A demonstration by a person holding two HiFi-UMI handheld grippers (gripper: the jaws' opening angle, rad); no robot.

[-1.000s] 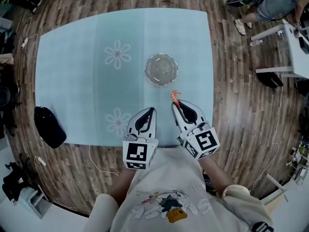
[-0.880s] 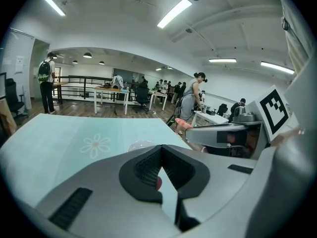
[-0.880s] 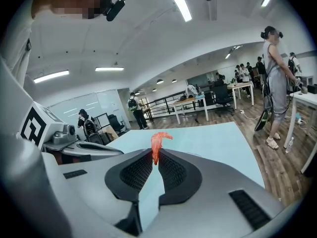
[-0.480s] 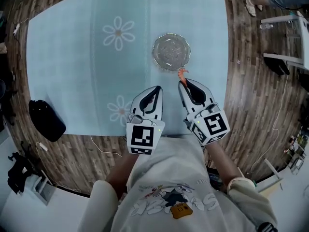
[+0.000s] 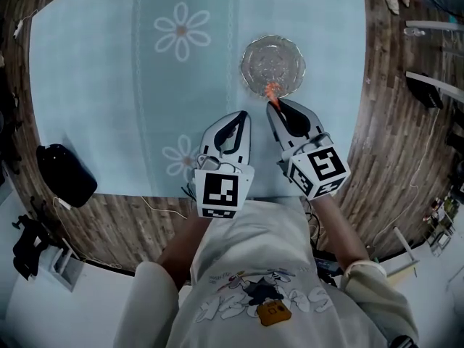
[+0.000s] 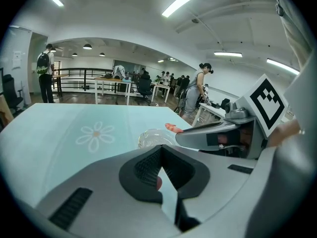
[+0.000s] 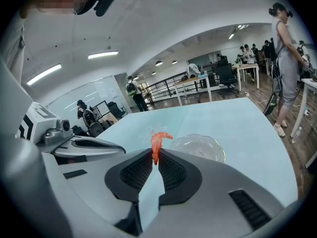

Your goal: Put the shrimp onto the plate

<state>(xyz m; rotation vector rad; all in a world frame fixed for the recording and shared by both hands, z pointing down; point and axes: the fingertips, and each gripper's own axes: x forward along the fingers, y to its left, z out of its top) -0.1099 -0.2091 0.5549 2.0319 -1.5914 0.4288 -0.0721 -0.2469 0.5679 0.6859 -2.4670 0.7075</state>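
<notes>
One shrimp (image 5: 272, 90) pinched at one end between the closed jaws of the right gripper (image 5: 274, 106), sticking out past the tips over the lower rim of one clear glass plate (image 5: 255, 53), upper centre-right of head view. Left gripper (image 5: 242, 116) just left, jaws shut, nothing between. Two daisy prints on one pale blue tablecloth (image 5: 94, 85). One black bag (image 5: 65, 175) at left edge.

A pale blue table (image 5: 94, 85) printed with daisies (image 5: 181, 31) stands on a wood-plank floor (image 5: 391, 136). A black pouch (image 5: 65, 175) sits at its near left corner, and a white cable (image 5: 156, 207) lies on the floor nearby.
</notes>
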